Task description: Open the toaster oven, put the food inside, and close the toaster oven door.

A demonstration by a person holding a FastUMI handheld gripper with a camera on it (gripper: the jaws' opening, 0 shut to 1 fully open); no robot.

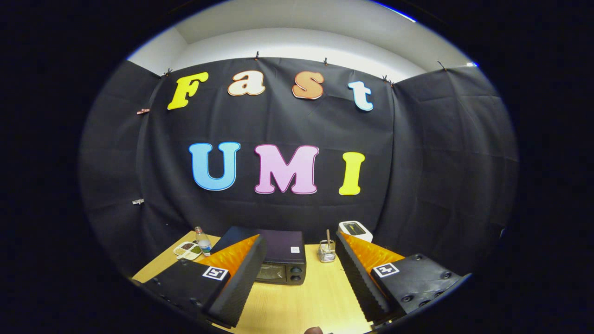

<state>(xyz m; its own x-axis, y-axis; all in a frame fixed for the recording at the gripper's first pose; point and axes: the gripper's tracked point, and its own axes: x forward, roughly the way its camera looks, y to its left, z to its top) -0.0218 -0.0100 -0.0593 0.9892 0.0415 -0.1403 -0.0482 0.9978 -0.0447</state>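
Note:
A dark toaster oven (281, 260) stands on the wooden table (297, 301), beyond my fingers and partly hidden by the left one. Its glass door looks closed. Two round knobs sit at the right of its front. My gripper (299, 273) is open, its fingers spread wide with nothing between them but bare table. A small brownish thing (313, 330) peeks up right below the fingers, too cut off to name.
A clear water bottle (203, 241) and a divided dish of food (187, 250) sit left of the oven. A small wire holder with a stick in it (327, 252) stands to the oven's right. A white device (355, 229) rests behind it by the black cloth wall.

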